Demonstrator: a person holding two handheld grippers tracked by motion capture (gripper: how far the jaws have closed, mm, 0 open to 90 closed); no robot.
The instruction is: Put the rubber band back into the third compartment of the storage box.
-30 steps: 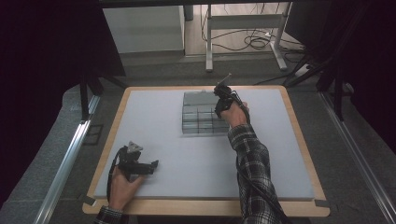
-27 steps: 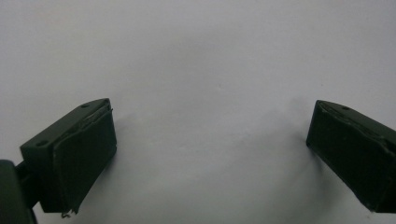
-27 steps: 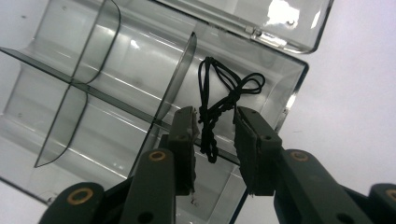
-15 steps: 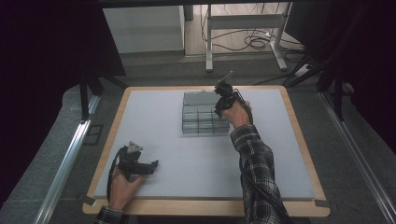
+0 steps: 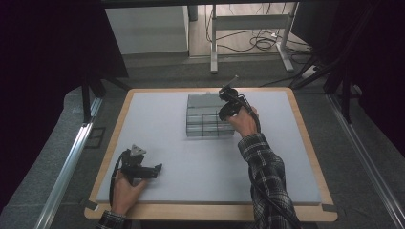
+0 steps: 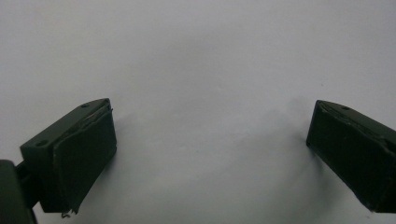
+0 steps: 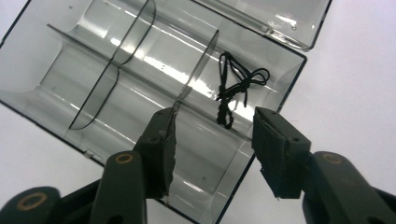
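The right gripper [image 7: 212, 140] hangs over the clear plastic organizer box [image 7: 140, 84], jaws partly apart and just opened further, with nothing pressed between the pads; a small tangle of black cord [image 7: 236, 88] lies in the compartment below, at 12 o'clock from the jaw gap in the right gripper view. Judged risk: the left-hand jaw stands close to, possibly touching, the thin clear divider [image 7: 198, 65] of that compartment, so any sideways drift on withdrawal could catch the divider and drag or tip the light box across the counter [image 5: 157, 114]. A second risk is that a loose loop of the cord snags on a pad edge and lifts out with the gripper. A third is the hinged lid [image 7: 275, 18], lying open at 1 o'clock from the jaws, which a careless arm sweep could strike. The box is transparent with a dark rim, split by curved clear walls into several bays; all but the cord's bay appear empty. The cord is thin, black, knotted and partly braided, resting free on the bay floor. In the high view the box [image 5: 205, 117] sits at the far centre of the counter, with the right gripper [image 5: 228, 102] over its right end. The left gripper [image 5: 155, 169] rests at 7 o'clock from the box, well apart, jaws wide and holding nothing.
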